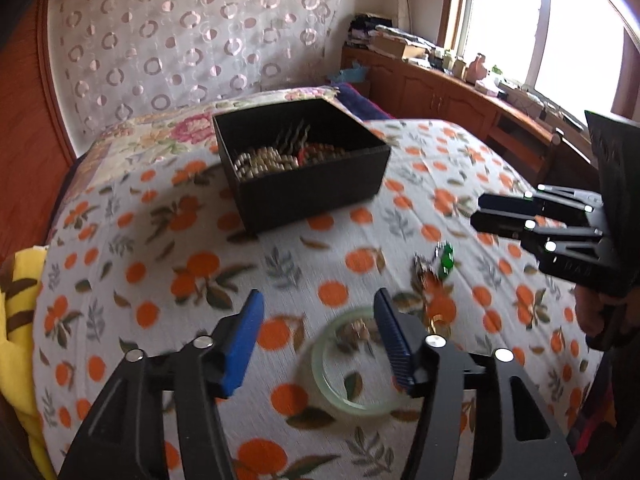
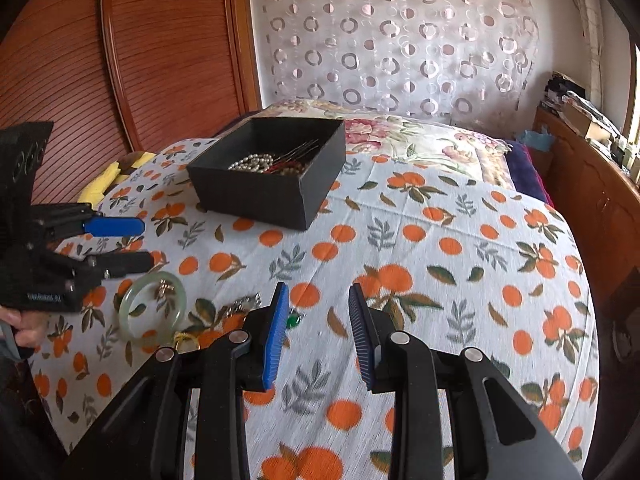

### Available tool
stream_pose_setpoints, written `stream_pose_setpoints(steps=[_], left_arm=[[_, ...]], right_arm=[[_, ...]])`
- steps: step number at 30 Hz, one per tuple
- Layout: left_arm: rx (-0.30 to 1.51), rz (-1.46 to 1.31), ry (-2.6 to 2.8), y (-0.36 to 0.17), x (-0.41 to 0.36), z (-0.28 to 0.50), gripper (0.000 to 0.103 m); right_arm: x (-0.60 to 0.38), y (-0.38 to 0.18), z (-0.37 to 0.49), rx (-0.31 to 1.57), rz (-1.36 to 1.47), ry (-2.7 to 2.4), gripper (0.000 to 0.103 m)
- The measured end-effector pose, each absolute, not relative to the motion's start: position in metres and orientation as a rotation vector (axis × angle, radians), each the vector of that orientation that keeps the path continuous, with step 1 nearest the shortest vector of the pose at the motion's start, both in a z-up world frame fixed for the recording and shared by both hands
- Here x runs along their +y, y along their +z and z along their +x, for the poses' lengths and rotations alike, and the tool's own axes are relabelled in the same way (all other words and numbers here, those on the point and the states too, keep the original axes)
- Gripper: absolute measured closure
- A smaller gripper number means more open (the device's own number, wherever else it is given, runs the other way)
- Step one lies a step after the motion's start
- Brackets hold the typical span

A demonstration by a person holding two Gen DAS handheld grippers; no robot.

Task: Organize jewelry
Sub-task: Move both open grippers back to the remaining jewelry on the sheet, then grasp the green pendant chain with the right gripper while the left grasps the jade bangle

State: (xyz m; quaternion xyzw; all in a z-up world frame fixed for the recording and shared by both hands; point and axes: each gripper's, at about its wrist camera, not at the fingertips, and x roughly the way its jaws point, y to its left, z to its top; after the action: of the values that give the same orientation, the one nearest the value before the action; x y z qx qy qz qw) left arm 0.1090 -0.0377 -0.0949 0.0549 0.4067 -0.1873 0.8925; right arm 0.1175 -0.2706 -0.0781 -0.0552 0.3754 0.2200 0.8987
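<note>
A black open box (image 1: 304, 184) (image 2: 272, 184) sits on the orange-print bedspread and holds pearl beads (image 1: 264, 162), red beads and hairpins. A pale green jade bangle (image 1: 332, 384) (image 2: 132, 320) lies on the cover with a small gold piece (image 1: 358, 330) inside it. Beside it lie a green-stone piece (image 1: 445, 258) (image 2: 293, 321), a silver piece (image 2: 242, 305) and a gold ring (image 2: 185, 339). My left gripper (image 1: 318, 312) (image 2: 146, 244) is open and empty, just above the bangle. My right gripper (image 2: 319, 308) (image 1: 478, 212) is open and empty, right of the jewelry.
A yellow towel (image 1: 16, 320) lies at the bed's left edge. A floral pillow (image 2: 400, 140) lies behind the box. A wooden cabinet (image 1: 460, 96) with clutter runs under the window at right. A wooden headboard (image 2: 160, 40) stands behind.
</note>
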Motion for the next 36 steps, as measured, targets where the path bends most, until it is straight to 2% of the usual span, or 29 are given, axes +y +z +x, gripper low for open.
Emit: stream_pose_setpoints(steps=[3,5,8,20,22,23,36], left_arm=[[0.872,0.122,-0.398,-0.104,-0.042,0.103,0.045],[0.89,0.125,-0.412,-0.11,-0.046,0.097,0.031],[0.897,0.147,-0.435,-0.116,-0.052,0.09,0.028],[0.894,0.211,-0.438,-0.122,-0.061,0.088,0.028],[0.882,0.237,-0.435,-0.123,-0.063,0.085,0.034],[0.879,0.243,-0.432,-0.123,-0.065,0.085,0.034],[0.831,0.144,-0.388,-0.1,-0.038,0.085,0.034]], right_arm=[[-0.271,-0.082,0.112,0.79,-0.111,0.454,0.07],[-0.271,-0.084,0.109,0.797,-0.107,0.456,0.07],[-0.271,-0.088,0.105,0.806,-0.109,0.459,0.07],[-0.262,-0.097,0.102,0.836,-0.111,0.481,0.07],[-0.261,-0.097,0.103,0.842,-0.111,0.486,0.07],[-0.26,-0.098,0.104,0.846,-0.108,0.489,0.07],[-0.237,-0.106,0.127,0.895,-0.092,0.457,0.07]])
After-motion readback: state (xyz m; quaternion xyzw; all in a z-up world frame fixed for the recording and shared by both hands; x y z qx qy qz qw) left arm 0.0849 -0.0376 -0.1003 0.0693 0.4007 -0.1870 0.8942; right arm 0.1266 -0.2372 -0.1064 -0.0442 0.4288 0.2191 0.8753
